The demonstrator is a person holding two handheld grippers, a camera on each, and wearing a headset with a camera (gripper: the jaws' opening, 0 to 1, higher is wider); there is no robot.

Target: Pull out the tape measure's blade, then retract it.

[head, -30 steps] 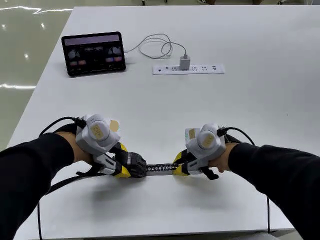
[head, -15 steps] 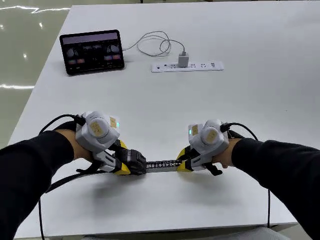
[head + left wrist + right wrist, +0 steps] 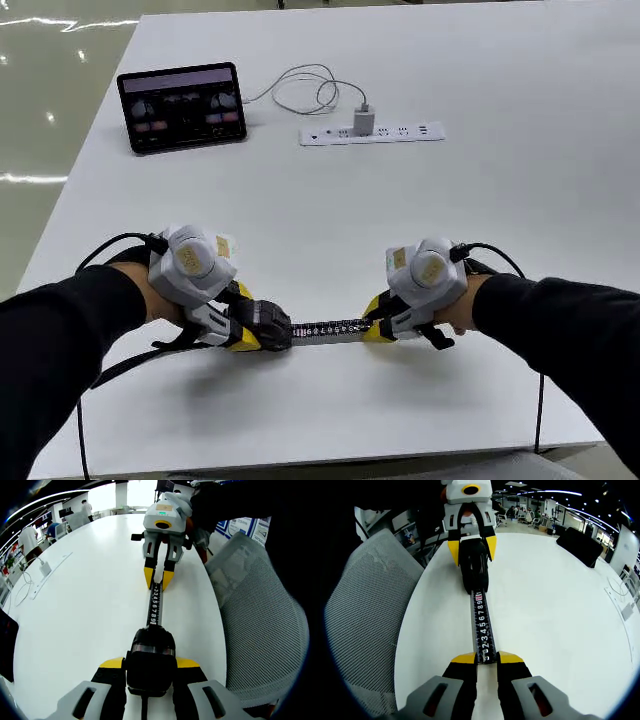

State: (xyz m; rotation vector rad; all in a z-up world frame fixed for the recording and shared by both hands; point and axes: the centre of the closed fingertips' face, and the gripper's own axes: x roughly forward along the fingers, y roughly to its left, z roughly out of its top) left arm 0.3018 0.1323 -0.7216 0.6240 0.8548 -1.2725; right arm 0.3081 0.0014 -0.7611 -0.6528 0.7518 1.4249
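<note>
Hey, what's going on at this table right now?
A person works two handheld tongs over a white table. The left tongs grip the black tape measure case, and the right tongs pinch the tip of its blade. A short numbered stretch of blade spans the gap between them.
</note>
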